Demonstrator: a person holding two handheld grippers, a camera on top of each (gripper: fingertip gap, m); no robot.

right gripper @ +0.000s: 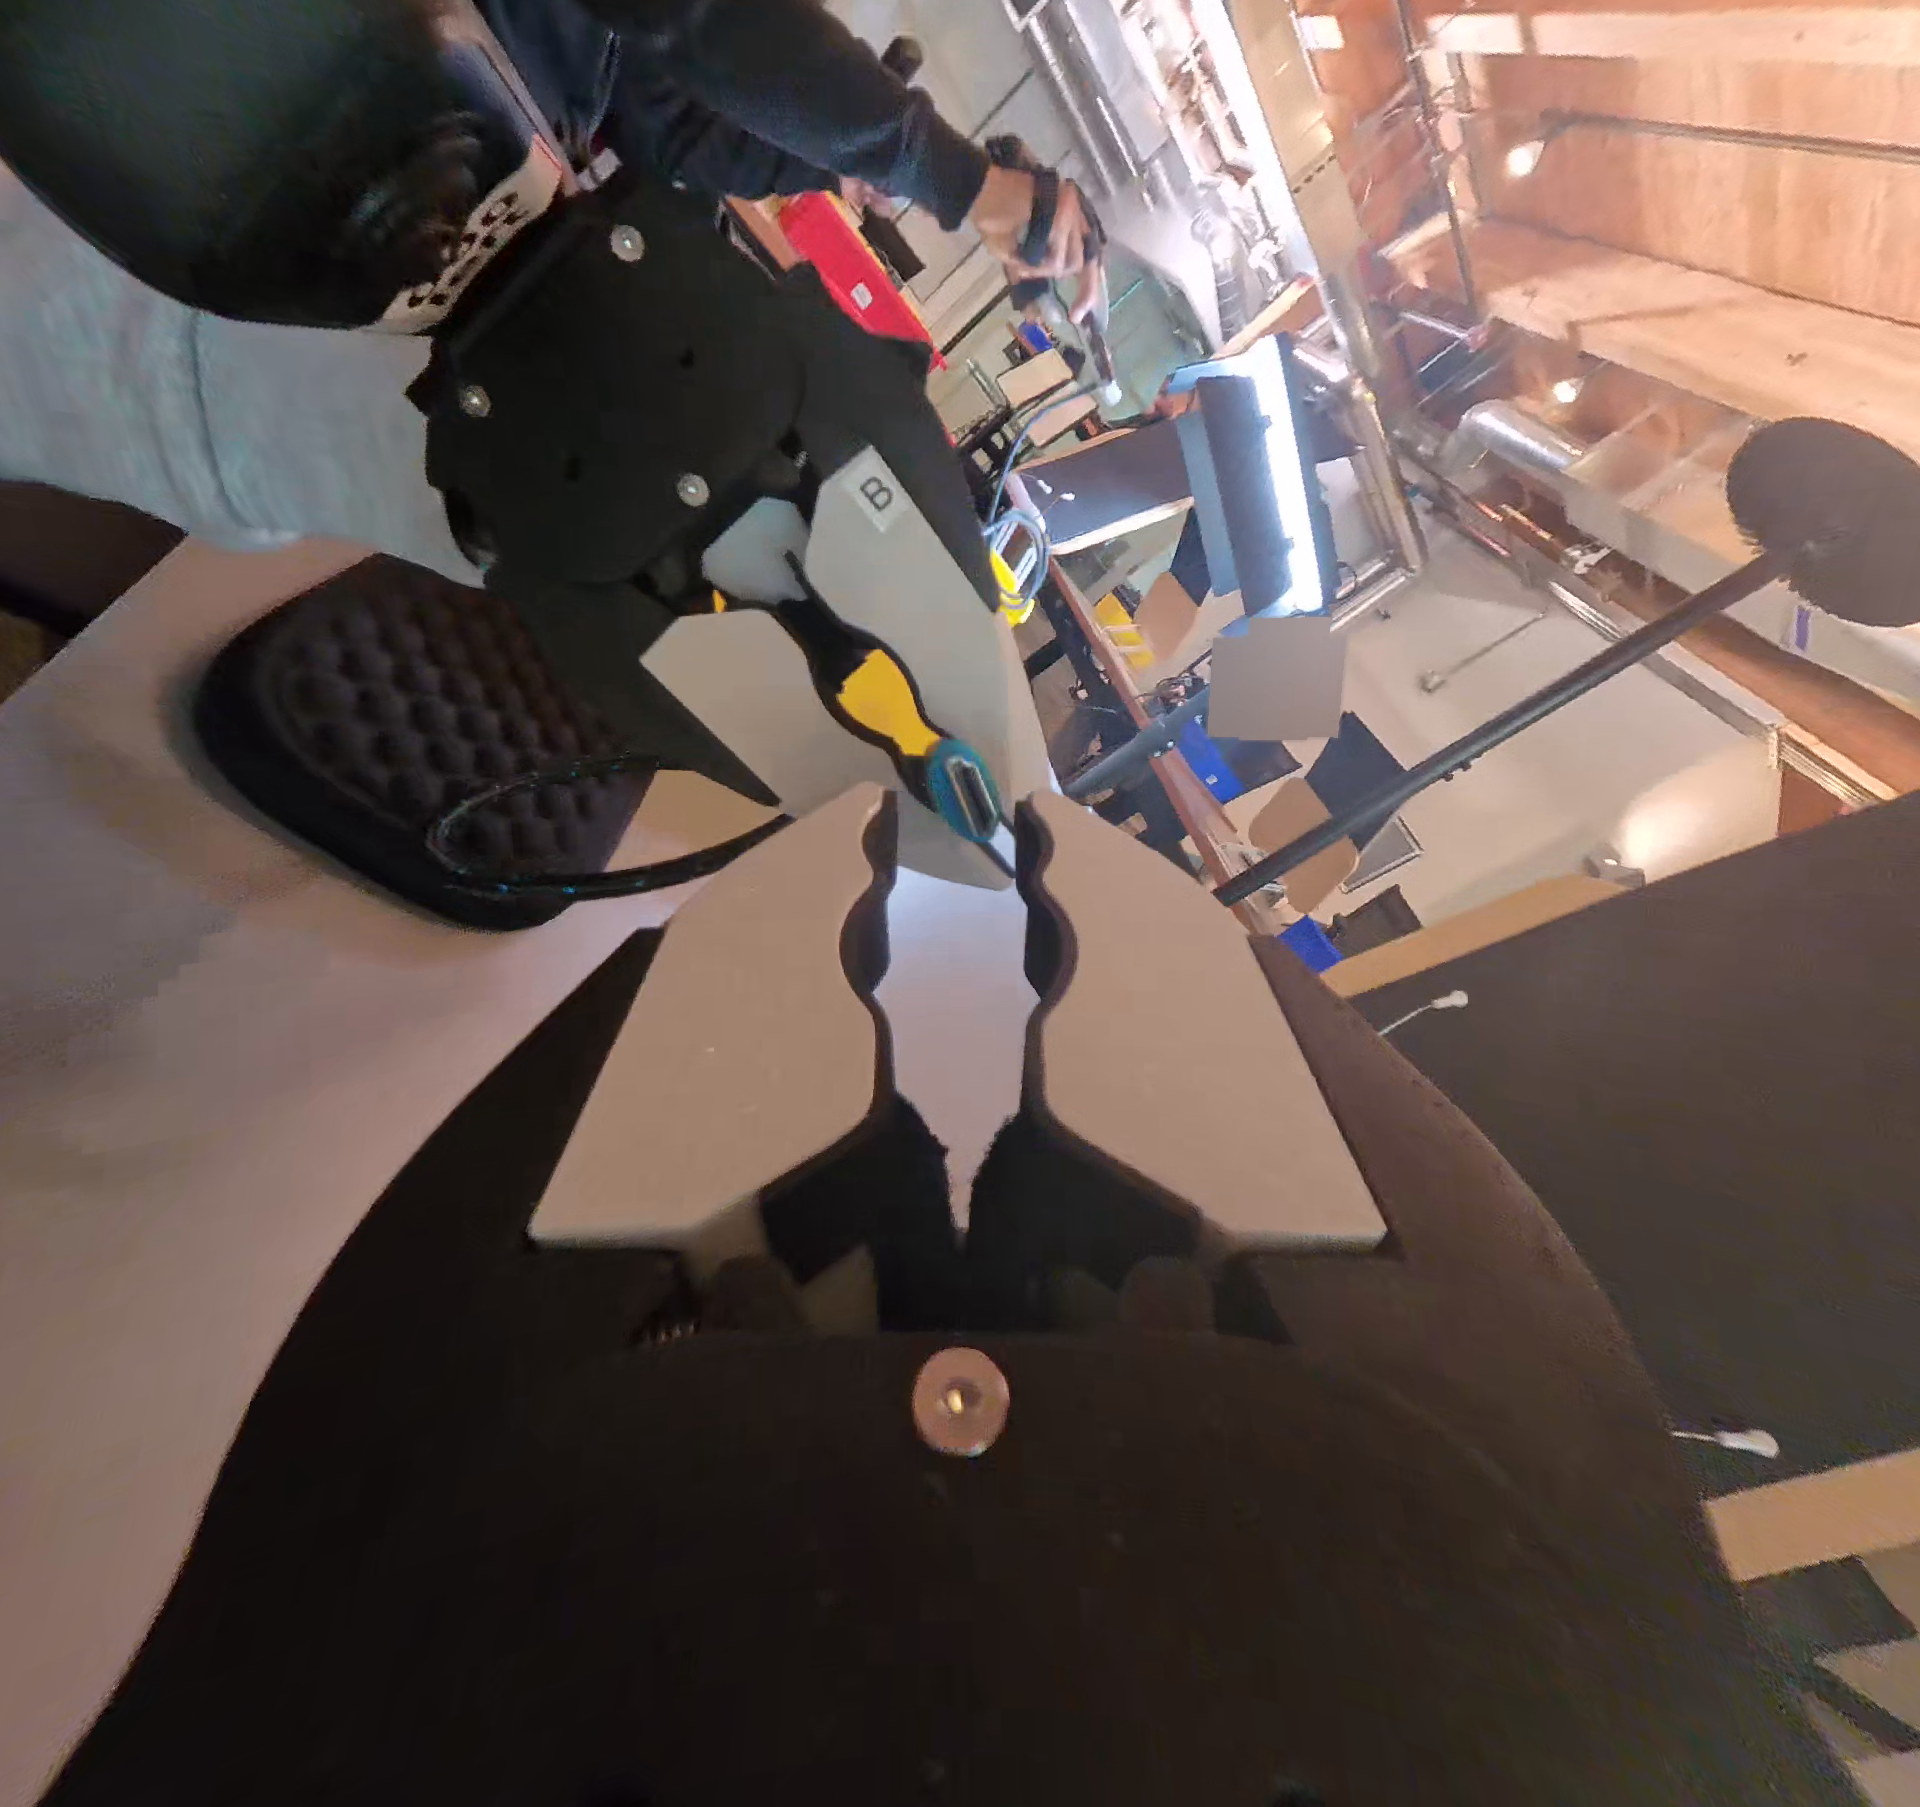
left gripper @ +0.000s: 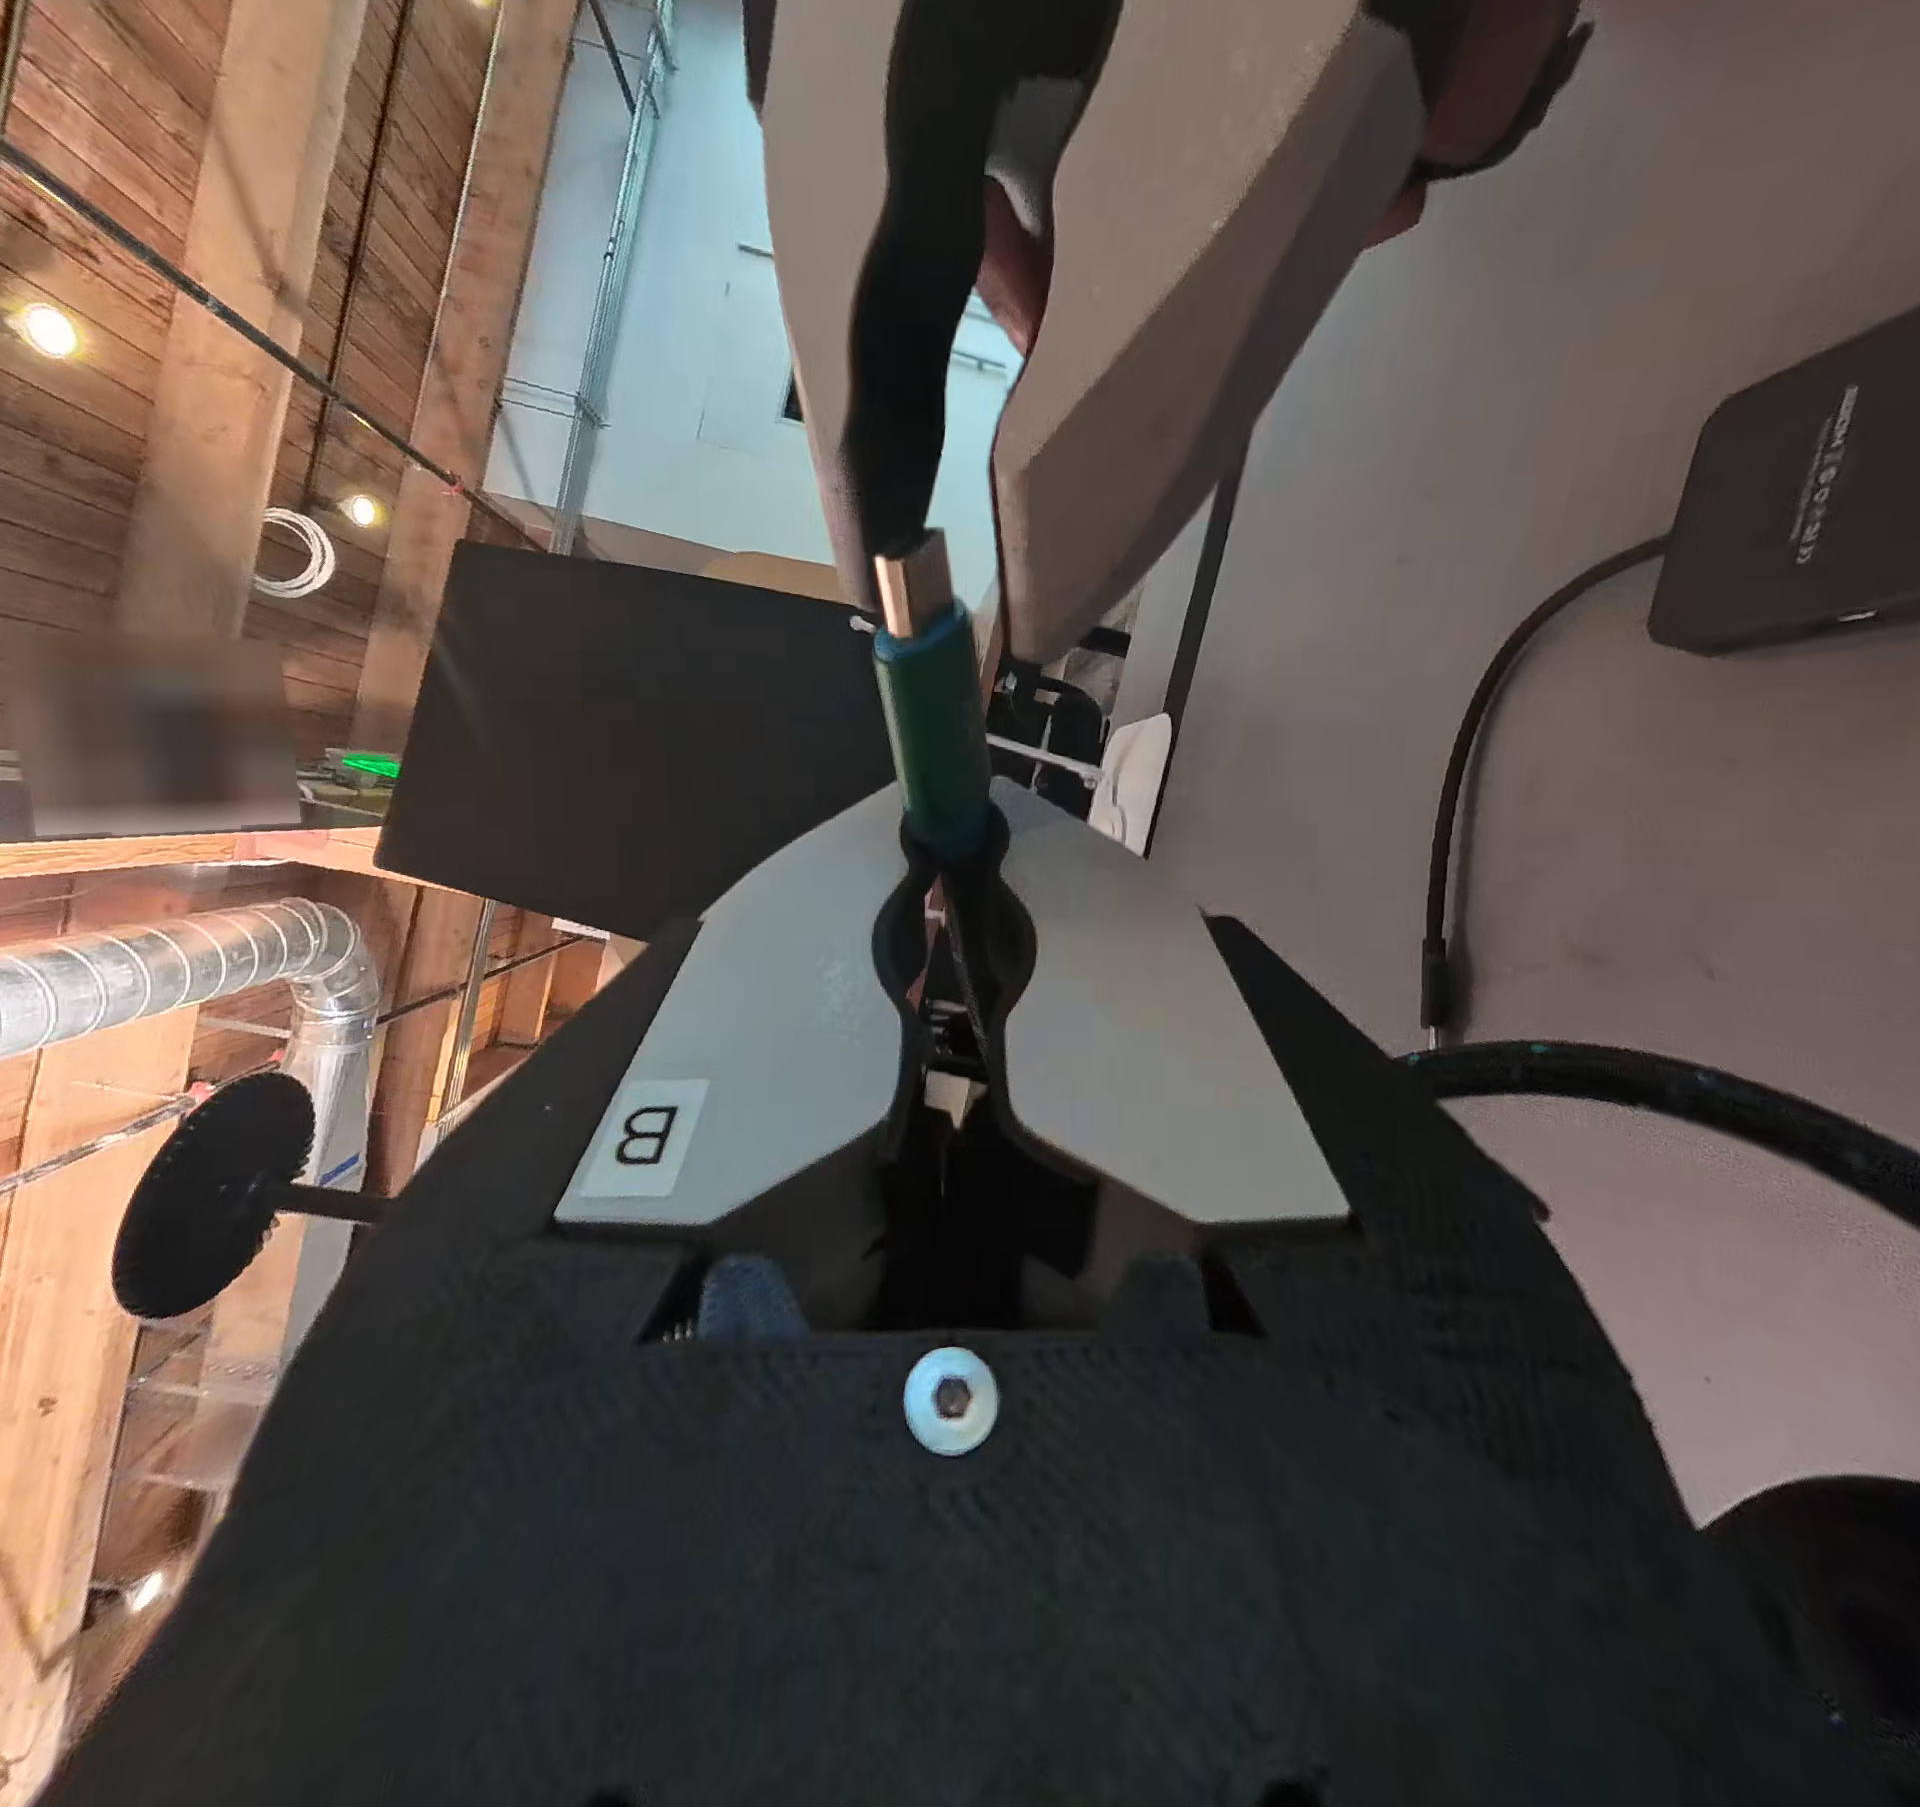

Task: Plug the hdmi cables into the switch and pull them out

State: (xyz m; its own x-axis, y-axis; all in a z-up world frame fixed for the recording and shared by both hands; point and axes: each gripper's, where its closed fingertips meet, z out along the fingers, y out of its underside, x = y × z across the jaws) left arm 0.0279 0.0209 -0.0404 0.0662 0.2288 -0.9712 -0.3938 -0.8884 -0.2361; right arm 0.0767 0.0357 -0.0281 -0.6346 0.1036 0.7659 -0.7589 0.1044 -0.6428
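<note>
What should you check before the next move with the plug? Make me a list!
1. Left gripper has the teal HDMI plug held: ok, its fingers are closed around the plug's back end.
2. Metal tip of the plug is bare: ok, it sticks out past the fingers into the air.
3. Right gripper is free: ok, it is open with nothing between its fingers, close in front of the plug.
4. Plug is lined up with the switch: not ok, the switch lies off to the side on the table and the plug points away from it.
5. Which port is free: cannot tell, the ports are not clear.
</note>
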